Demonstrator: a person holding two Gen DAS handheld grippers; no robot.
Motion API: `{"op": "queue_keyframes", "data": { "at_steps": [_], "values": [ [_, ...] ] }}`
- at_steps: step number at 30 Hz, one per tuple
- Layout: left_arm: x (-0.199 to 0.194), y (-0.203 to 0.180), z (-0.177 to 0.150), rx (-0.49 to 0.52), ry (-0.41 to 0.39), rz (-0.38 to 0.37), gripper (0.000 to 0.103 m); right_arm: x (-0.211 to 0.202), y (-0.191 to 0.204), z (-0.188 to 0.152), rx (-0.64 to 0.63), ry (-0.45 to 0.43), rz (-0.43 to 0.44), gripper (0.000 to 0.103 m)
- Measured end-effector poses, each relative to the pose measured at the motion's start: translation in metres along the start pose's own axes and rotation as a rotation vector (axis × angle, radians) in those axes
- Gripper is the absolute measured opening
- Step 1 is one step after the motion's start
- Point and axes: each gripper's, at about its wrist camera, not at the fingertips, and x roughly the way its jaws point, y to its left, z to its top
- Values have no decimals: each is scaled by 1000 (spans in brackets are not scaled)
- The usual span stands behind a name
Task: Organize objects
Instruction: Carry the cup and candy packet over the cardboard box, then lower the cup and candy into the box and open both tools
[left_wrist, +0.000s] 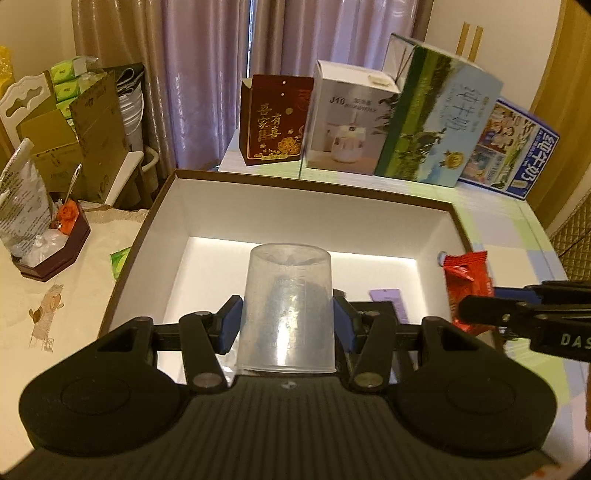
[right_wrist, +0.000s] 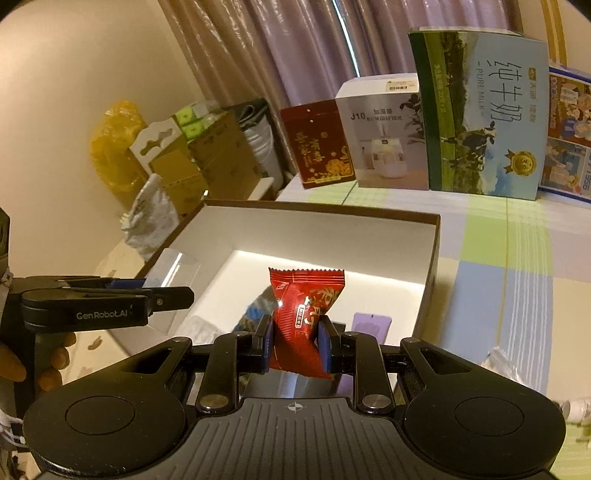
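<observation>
Over the open box (left_wrist: 436, 236) we hold both: left gripper (left_wrist: 286, 319) pinches the clear plastic cup (left_wrist: 288, 306) mid-wall, light, thin, likely crushable; right gripper (right_wrist: 295, 341) pinches the red snack packet (right_wrist: 304, 317), soft and slippery, at its middle.

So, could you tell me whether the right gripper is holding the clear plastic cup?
No, the right gripper is clamped on a red snack packet, while the clear plastic cup sits between the left gripper's fingers.
</observation>
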Motion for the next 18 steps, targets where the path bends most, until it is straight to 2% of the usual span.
{"op": "queue_keyframes", "data": {
  "at_steps": [18],
  "values": [
    [95,38,23,6,121,23,47,58,-11,26,1,59,-80,22]
  ]
}}
